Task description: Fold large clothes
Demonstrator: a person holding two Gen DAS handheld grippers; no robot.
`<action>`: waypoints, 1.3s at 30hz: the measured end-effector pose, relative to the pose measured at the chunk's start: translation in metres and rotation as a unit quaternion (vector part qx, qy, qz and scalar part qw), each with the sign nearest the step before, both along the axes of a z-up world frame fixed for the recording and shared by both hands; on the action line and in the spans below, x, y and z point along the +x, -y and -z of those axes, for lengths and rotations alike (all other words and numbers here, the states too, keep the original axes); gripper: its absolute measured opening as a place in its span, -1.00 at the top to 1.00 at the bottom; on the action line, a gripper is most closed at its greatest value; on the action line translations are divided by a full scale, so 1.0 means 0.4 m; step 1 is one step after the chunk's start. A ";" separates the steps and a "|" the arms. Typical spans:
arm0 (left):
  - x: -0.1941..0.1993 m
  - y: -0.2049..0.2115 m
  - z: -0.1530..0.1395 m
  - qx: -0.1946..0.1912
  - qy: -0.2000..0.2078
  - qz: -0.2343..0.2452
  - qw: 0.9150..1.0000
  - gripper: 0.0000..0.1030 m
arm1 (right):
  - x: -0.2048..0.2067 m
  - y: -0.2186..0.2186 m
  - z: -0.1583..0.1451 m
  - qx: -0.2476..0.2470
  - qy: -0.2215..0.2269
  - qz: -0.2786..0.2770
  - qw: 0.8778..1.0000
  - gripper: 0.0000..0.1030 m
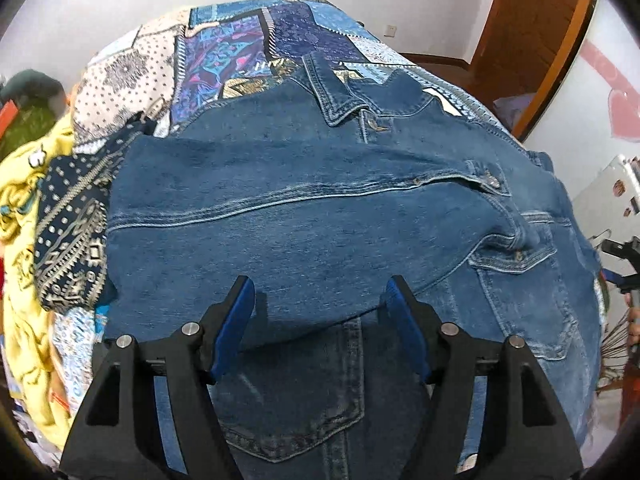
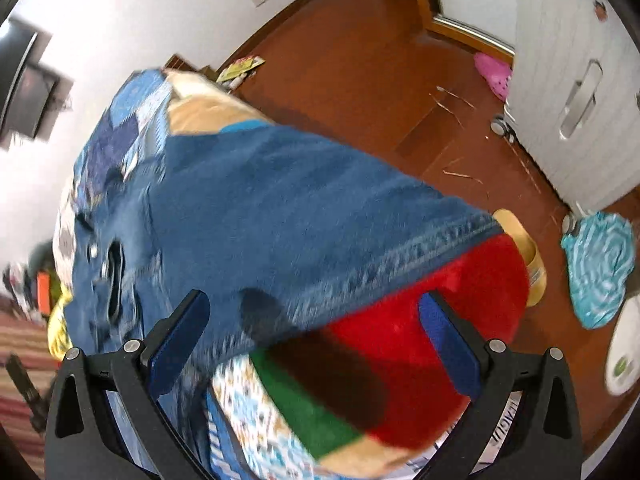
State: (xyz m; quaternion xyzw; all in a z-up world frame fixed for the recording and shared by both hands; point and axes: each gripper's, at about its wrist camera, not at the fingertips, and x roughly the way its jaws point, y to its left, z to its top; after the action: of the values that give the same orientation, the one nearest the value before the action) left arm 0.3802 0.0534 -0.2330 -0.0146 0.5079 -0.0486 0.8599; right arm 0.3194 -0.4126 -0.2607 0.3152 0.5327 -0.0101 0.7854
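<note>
A blue denim jacket [image 1: 304, 216] lies spread on a patchwork bedspread [image 1: 248, 40], collar at the far side, one sleeve folded across its front. My left gripper [image 1: 320, 292] is open and empty just above the jacket's near part. In the right wrist view, blurred by motion, the same jacket [image 2: 288, 216] covers the bed's edge. My right gripper [image 2: 316, 312] is open and empty above the jacket's hem and a red, green and tan blanket [image 2: 420, 344]. The right gripper also shows at the right edge of the left wrist view [image 1: 624, 260].
A yellow garment [image 1: 24, 240] and a dark patterned cloth [image 1: 72, 236] are heaped left of the jacket. Past the bed's right edge is a wooden floor [image 2: 380, 68] with a yellow slipper [image 2: 524, 252], a turquoise cloth [image 2: 600, 264] and a white wardrobe [image 2: 580, 80].
</note>
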 end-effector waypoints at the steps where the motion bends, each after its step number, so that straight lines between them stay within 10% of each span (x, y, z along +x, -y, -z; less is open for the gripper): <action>1: 0.002 0.001 -0.001 -0.005 -0.001 0.000 1.000 -0.31 | 0.008 0.005 0.005 0.009 -0.001 0.003 1.000 -1.00; 12: -0.005 0.027 -0.013 -0.006 0.005 0.005 1.000 -0.31 | 0.077 0.009 0.040 0.012 -0.010 0.015 1.000 -0.84; 17: -0.027 0.021 -0.019 -0.004 0.008 0.006 1.000 -0.31 | 0.058 0.006 0.018 -0.053 0.011 0.034 0.998 0.20; 22: -0.051 0.001 -0.025 -0.001 0.009 -0.002 1.000 -0.31 | 0.049 0.029 -0.007 -0.043 0.042 0.032 0.998 0.64; 39: -0.138 -0.099 -0.079 -0.023 0.042 -0.036 0.998 -0.31 | 0.093 -0.212 -0.357 -0.058 0.217 -0.074 0.972 0.86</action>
State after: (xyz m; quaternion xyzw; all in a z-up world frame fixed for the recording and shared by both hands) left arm 0.3251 0.0931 -0.2015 -0.0506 0.4694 -0.0295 0.8810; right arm 0.3567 -0.3280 -0.1180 0.2240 0.3698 0.0856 0.8976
